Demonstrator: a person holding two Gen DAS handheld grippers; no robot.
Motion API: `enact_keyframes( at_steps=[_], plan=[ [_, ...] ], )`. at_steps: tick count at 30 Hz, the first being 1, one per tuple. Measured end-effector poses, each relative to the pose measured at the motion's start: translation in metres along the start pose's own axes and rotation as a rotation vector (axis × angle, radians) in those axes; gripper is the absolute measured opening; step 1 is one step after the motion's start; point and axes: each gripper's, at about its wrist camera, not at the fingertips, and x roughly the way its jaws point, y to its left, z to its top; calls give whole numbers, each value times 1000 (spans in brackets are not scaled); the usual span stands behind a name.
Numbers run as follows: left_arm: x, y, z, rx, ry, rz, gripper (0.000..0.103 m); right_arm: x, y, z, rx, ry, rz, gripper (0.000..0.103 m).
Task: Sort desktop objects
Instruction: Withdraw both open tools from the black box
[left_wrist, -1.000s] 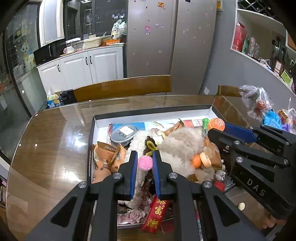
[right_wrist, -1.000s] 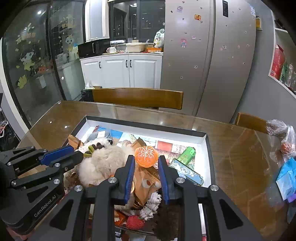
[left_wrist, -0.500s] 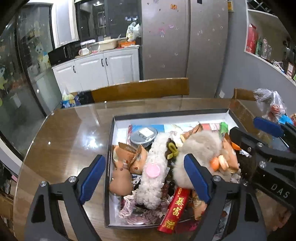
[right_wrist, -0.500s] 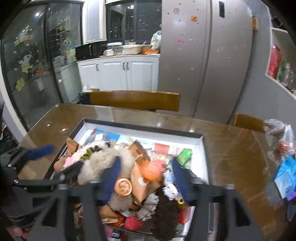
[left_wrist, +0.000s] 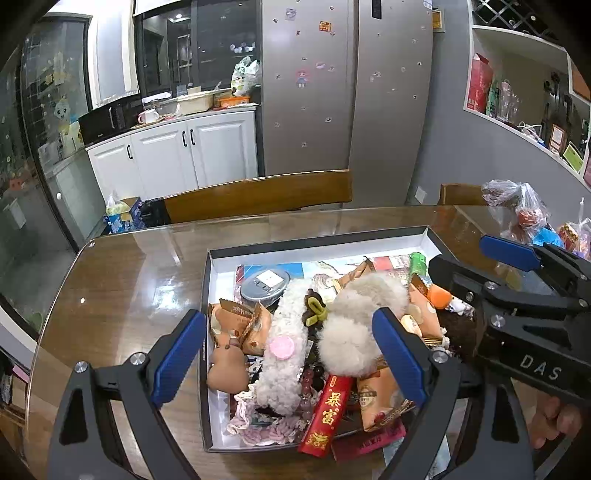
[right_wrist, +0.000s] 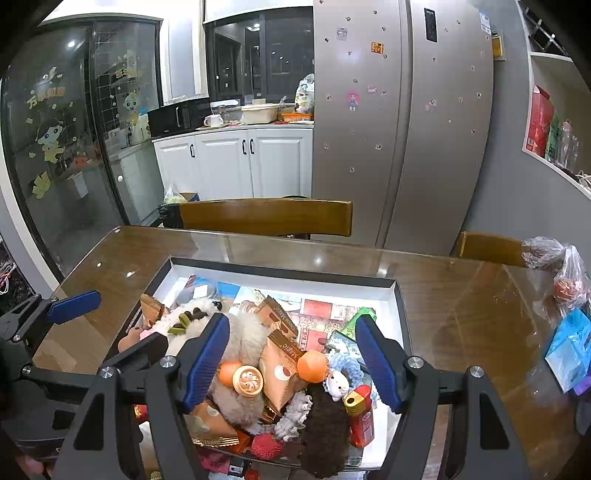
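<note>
A shallow dark-rimmed box on the table is heaped with small things. Among them are a beige fluffy pompom, a white fuzzy band with a pink round tag, a red packet with gold characters and a brown gourd toy. My left gripper hovers over the box's near half, its jaws opening wide and gripping nothing. My right gripper hangs over the box's right part, jaws also opening. Below it on the pile lie an orange ball, a bun toy and snack packets, untouched.
The box sits on a glass-topped wooden table with chair backs behind it. Plastic bags and a blue packet lie at the table's right end. A red lighter and a dark fuzzy thing lie near the box's front.
Both grippers' jaws have spread wide from nearly shut. The pink tag and the orange ball, earlier between the fingers, now lie on the pile in the box.
</note>
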Motion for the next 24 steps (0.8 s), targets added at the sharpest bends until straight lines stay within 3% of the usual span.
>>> enact_keyframes(
  at_steps=[10,18,22,24],
  plan=[
    [-52,-1,-16,-2,-28,-53,93,-33,8,-4,3,-30,11,73],
    [-104,-14,-79,72,8,-80,93,-90,32,-44,-47,-32,53,74],
    [-132,-18,-115,95,-1,-79,93,-114,52,-77,-163,-38,-50,77],
    [-140,-12,-129,73,17,-96,93,-122,54,-90,-174,-30,-61,77]
  ],
)
